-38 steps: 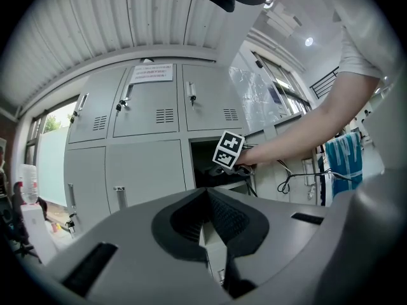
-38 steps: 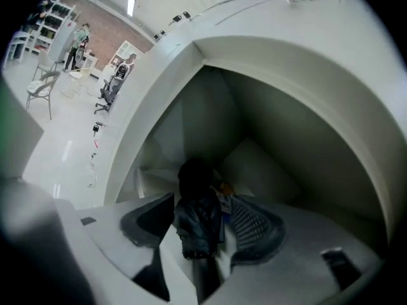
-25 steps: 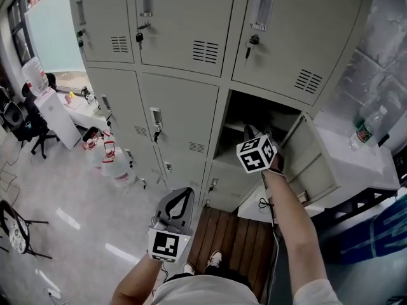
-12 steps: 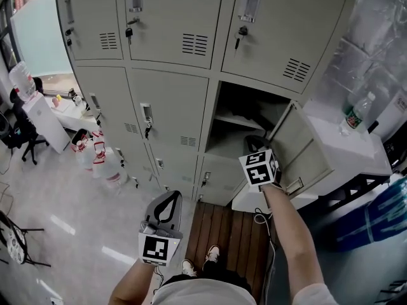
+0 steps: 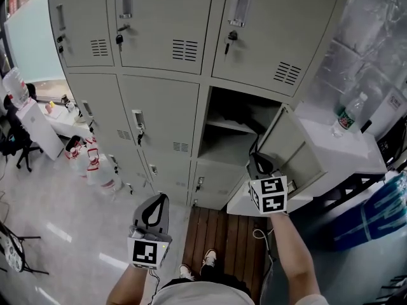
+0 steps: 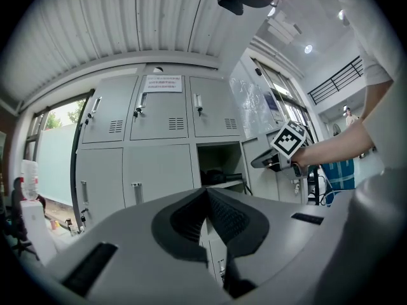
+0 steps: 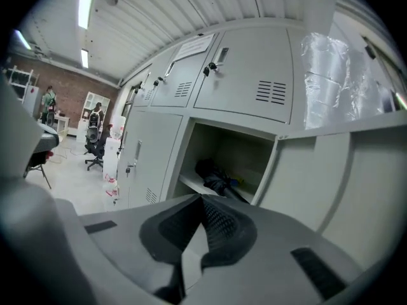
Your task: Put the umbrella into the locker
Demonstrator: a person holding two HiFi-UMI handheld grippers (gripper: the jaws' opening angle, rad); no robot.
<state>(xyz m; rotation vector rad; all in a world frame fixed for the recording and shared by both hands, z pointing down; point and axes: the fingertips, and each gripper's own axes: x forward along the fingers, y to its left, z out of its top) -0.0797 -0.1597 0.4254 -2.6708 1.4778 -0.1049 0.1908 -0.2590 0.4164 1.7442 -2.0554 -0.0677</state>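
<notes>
Folded black umbrella (image 7: 216, 181) inside open locker (image 7: 241, 150); left gripper (image 6: 206, 193), right gripper (image 7: 202, 199) closed, empty.

The umbrella (image 7: 216, 180) is laid on the shelf (image 5: 226, 124) inside the open compartment (image 5: 219, 146), which is found in the right column of the locker bank (image 5: 159, 107), below the top row. The door (image 5: 289, 151) is swung out to the right. A bottle (image 5: 343, 116) is stood on the counter (image 5: 331, 142) right of the bank. Water jugs (image 5: 95, 170) are set on the floor (image 5: 57, 234) at the left. A wooden platform (image 5: 226, 240) is laid before the bank.
</notes>
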